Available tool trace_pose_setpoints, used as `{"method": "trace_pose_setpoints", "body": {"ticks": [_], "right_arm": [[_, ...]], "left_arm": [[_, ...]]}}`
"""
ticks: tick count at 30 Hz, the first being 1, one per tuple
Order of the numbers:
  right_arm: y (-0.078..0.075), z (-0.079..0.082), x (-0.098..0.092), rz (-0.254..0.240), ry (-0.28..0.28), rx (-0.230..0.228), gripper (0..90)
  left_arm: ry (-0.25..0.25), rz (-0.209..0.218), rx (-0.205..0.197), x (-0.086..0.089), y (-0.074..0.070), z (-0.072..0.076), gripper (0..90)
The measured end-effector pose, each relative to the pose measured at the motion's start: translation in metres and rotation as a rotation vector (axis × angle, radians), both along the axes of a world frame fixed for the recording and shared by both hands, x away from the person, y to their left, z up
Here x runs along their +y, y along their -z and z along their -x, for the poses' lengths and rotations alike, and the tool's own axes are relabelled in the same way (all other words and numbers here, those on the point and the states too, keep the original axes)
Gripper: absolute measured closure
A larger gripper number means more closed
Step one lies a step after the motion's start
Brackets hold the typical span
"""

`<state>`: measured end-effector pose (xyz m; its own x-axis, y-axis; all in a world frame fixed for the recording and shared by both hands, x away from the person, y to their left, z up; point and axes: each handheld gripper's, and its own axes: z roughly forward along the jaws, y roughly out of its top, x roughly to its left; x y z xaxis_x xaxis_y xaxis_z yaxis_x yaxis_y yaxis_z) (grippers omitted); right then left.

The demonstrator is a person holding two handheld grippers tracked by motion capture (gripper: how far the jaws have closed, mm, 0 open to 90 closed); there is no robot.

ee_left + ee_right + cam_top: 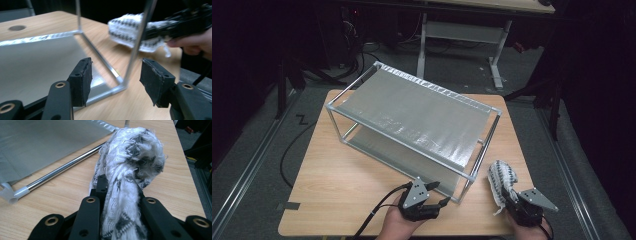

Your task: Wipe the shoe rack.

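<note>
1. High view. A two-tier metal rack (412, 125) with grey fabric shelves is standing at an angle across a wooden table (337, 185). The left gripper (439, 197) is hovering just in front of the rack's near corner post, its jaws standing apart with nothing between them. The right gripper (508, 195) is sitting near the table's near right edge, gripping a white-and-black knitted sock (501, 179); the sock is lying beside the rack's right end, apart from the frame. A person's hands are coming in from the bottom edge behind both grippers.

2. Left gripper view. The left gripper (115, 75) is showing two black pads spread wide and holding nothing. The rack (37, 60) is filling the left half, and its corner joint and upright post are standing between and just beyond the pads, untouched. Farther off, the sock (125, 30) is hanging in the black jaws of the right gripper (147, 32), with a hand (195, 46) behind it.

3. Right gripper view. The right gripper (120, 202) is pinching the sock (132, 152) tightly, the bunched knit rising out between narrowly set jaws. The rack (45, 142) is lying to the upper left, its lower rail running over the table (62, 195) close beside the sock.
</note>
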<state>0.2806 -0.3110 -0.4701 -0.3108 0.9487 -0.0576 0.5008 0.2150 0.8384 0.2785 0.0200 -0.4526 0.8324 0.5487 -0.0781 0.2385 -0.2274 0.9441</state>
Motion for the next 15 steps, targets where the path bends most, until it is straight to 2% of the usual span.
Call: {"method": "trace_pose_setpoints", "body": {"ticks": [5, 10, 15], "right_arm": [[0.001, -0.001, -0.001, 0.000, -0.005, 0.002, 76.9], [0.001, -0.001, 0.000, -0.001, -0.010, 0.006, 76.9], [0.004, -0.003, 0.000, -0.005, -0.014, 0.017, 76.9]], "left_arm": [[0.046, 0.018, -0.002, -0.021, -0.005, 0.000, 42.5], [0.043, 0.026, -0.007, -0.035, -0.008, -0.006, 46.2], [0.043, 0.008, -0.031, -0.045, -0.009, -0.010, 54.9]]}}
